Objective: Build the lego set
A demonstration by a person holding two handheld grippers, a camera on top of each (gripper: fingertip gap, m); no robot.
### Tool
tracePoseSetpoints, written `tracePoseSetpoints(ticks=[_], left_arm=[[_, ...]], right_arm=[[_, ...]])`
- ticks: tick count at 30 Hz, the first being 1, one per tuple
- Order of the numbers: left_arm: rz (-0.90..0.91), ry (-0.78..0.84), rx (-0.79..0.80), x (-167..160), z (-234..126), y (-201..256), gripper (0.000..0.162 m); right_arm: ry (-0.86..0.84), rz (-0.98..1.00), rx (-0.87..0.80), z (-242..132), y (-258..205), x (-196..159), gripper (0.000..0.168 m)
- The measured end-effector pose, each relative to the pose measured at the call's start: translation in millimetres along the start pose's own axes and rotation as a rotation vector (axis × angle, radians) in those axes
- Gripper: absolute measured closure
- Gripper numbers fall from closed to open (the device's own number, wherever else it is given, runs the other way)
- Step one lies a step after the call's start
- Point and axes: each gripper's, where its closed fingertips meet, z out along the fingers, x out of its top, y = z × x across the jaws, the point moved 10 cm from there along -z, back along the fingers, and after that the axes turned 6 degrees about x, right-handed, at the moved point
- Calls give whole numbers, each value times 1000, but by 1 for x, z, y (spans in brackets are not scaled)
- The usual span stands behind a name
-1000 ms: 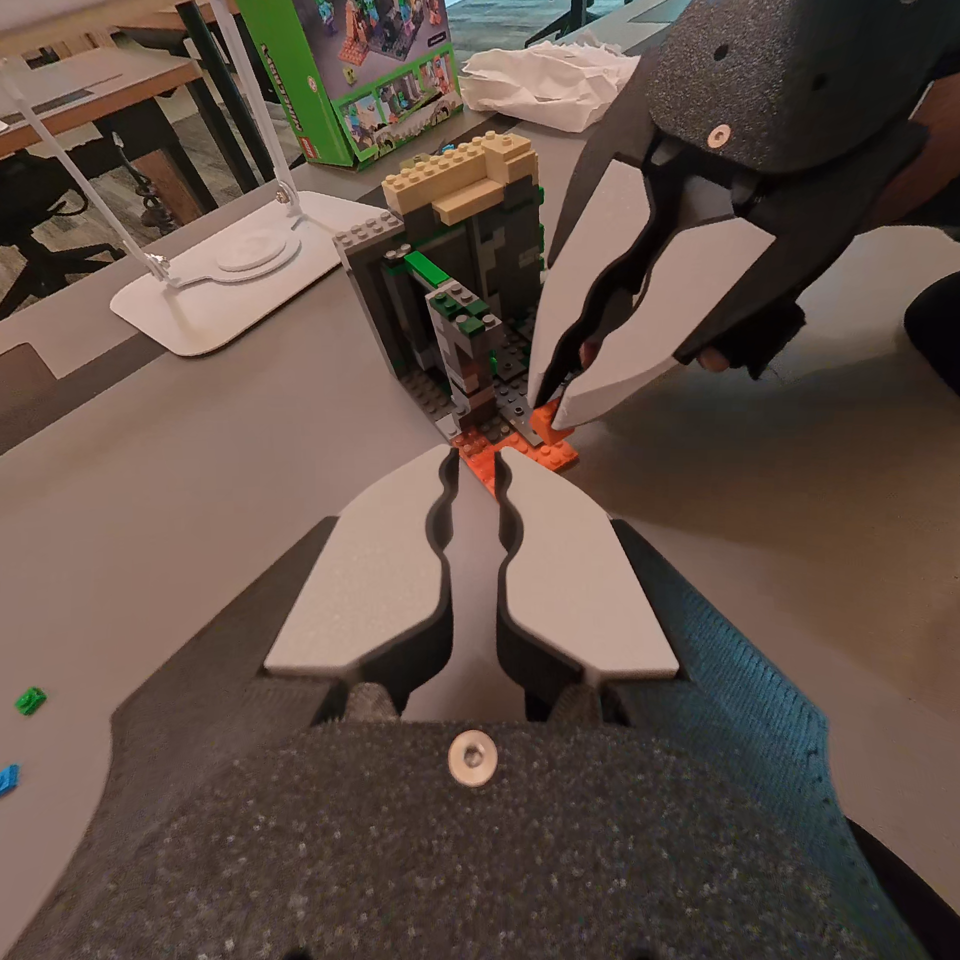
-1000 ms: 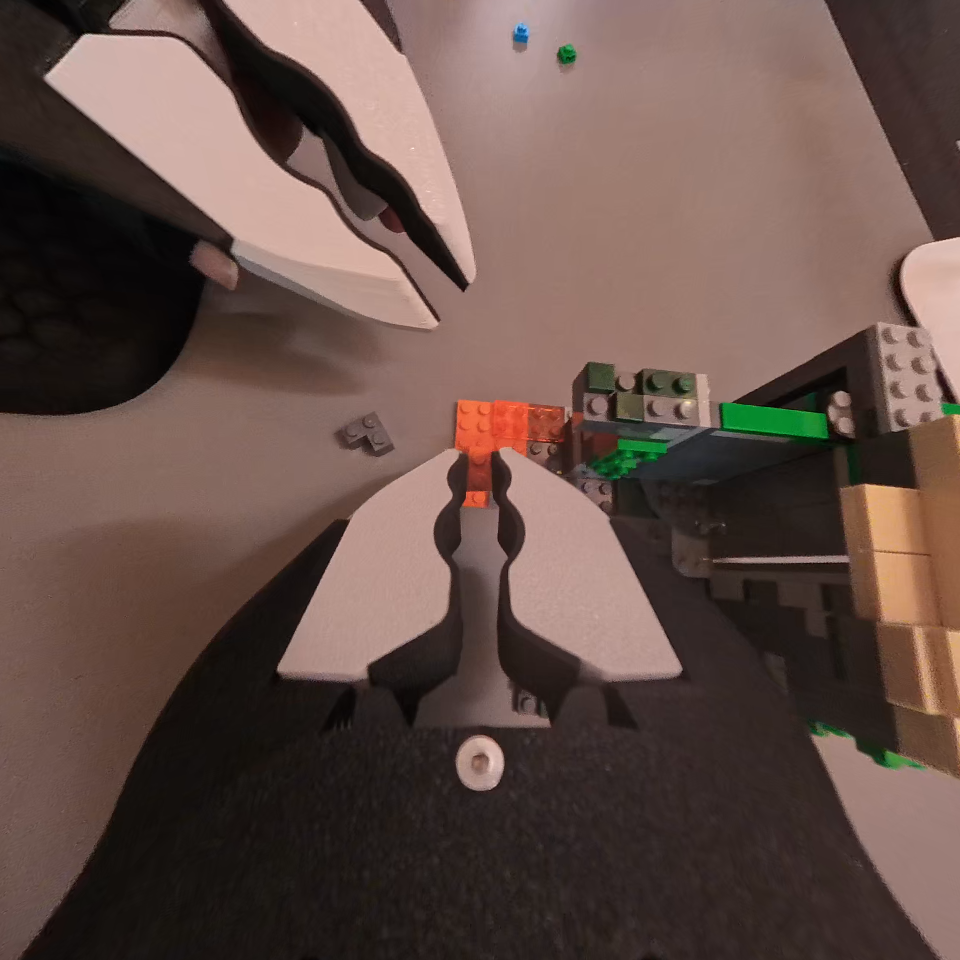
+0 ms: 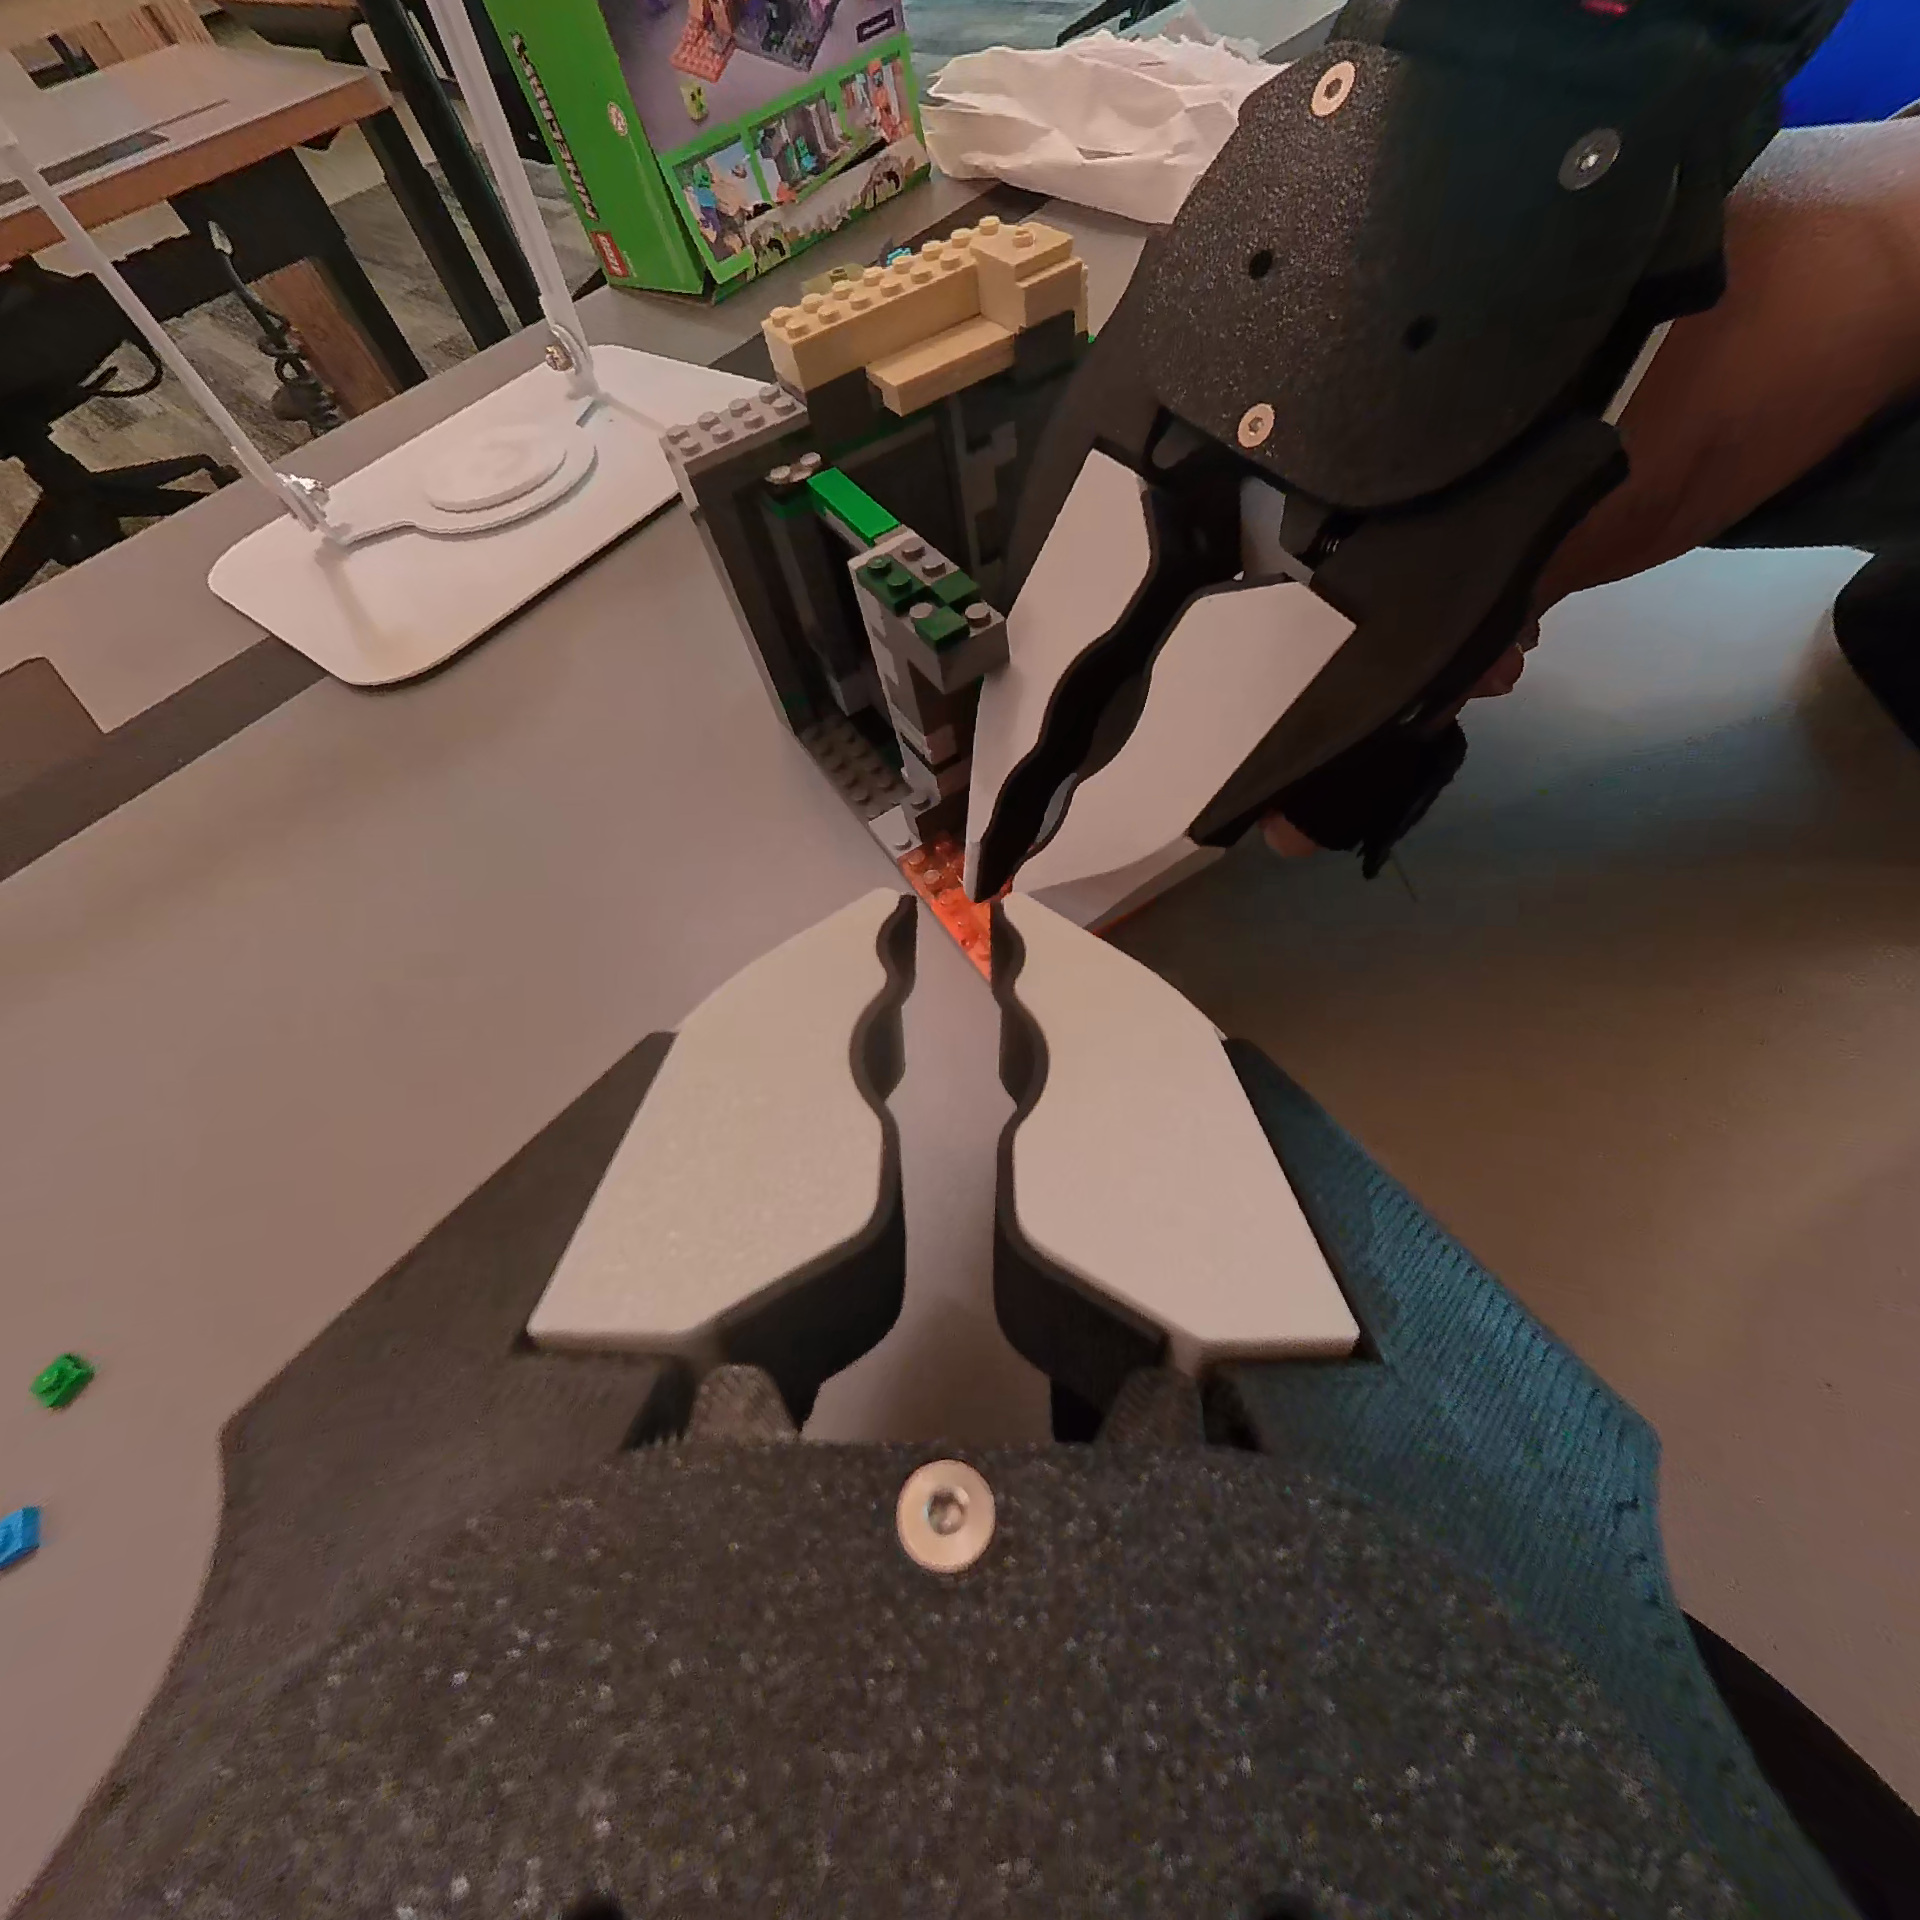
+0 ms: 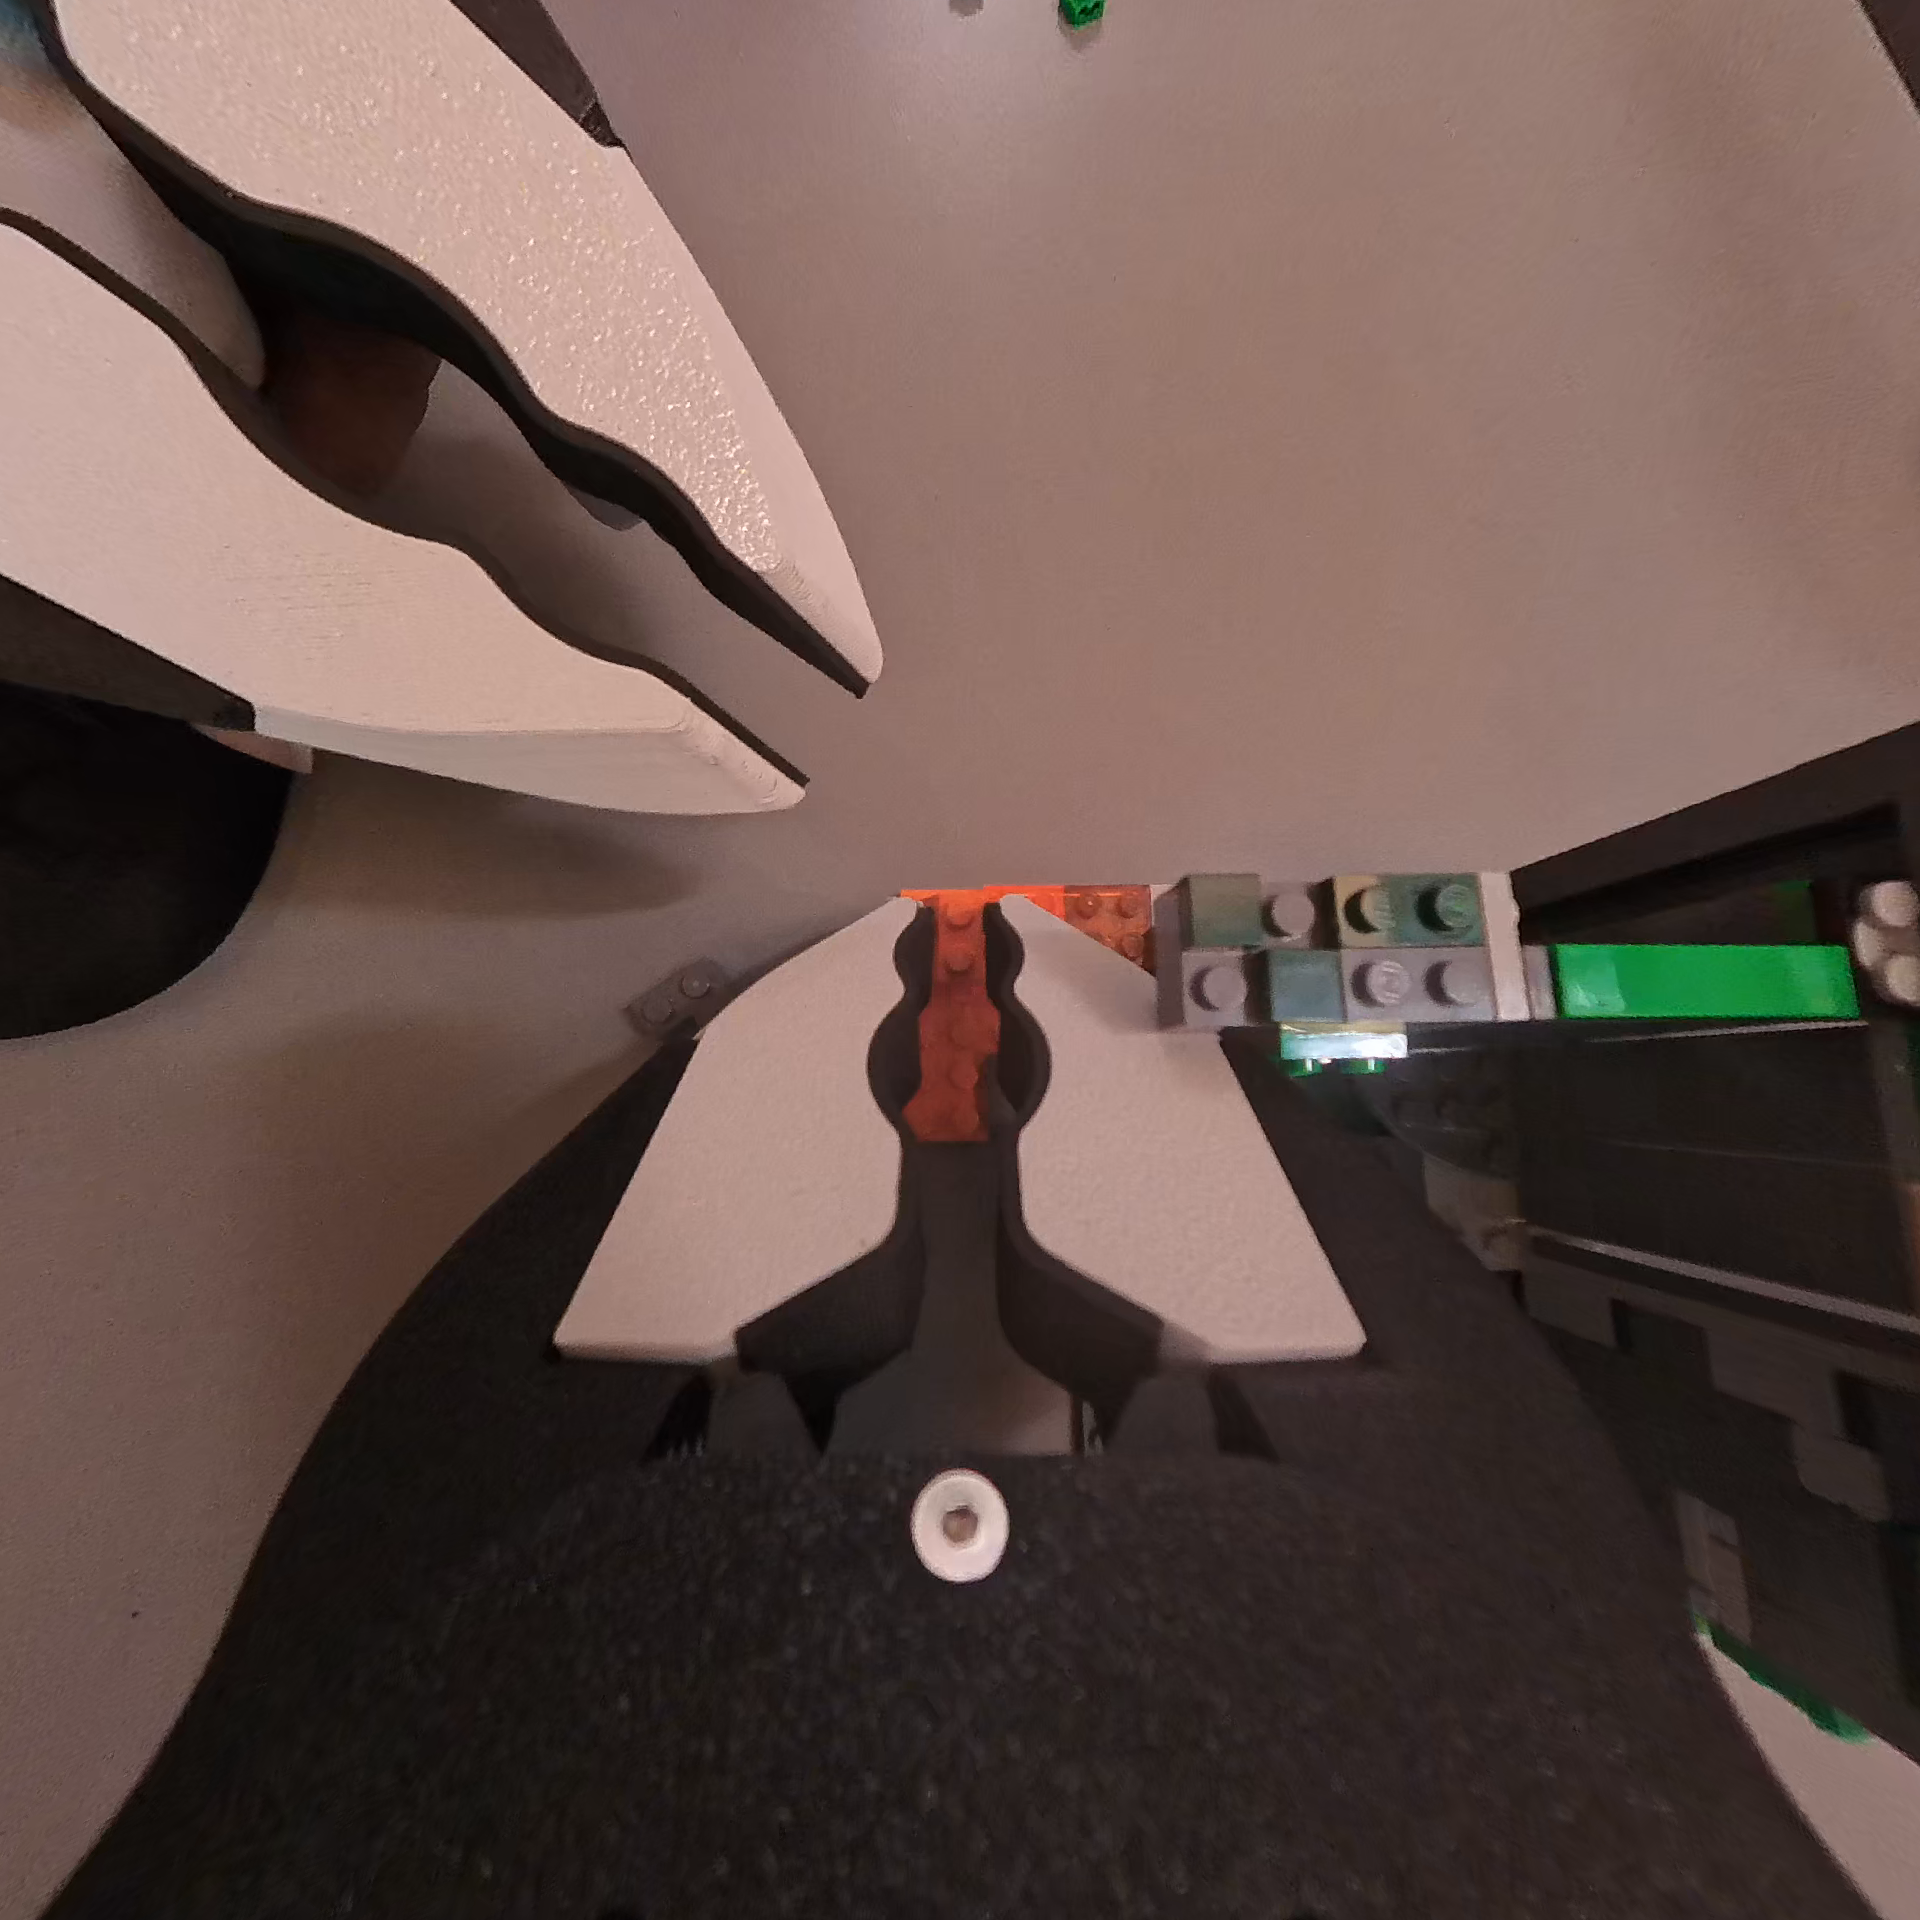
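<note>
office/workspace | grey desk | wooden desk behind | office chair | carpet floor

A dark grey, green and tan Lego tower stands upright on the grey table, translucent orange studded plates at its foot.

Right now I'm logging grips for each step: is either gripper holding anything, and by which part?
The right gripper pinches an orange plate by its long side edges. The left gripper is open, holding nothing.
</note>
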Motion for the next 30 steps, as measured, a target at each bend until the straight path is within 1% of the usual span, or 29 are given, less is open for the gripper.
tracePoseSetpoints(ticks=[1,18,23,30], left_arm=[[0,-1,-1,0,0,0,149],[2,-9,-6,-1,1,1,149],[0,-10,-7,-1,1,1,149],[-3,-12,-7,-1,2,0,149]], right_arm=[[0,0,0,0,0,0,159],[10,-1,0,-2,1,-2,157],[12,3,7,-3,1,-3,159],[10,9,10,-15,5,-9,160]])
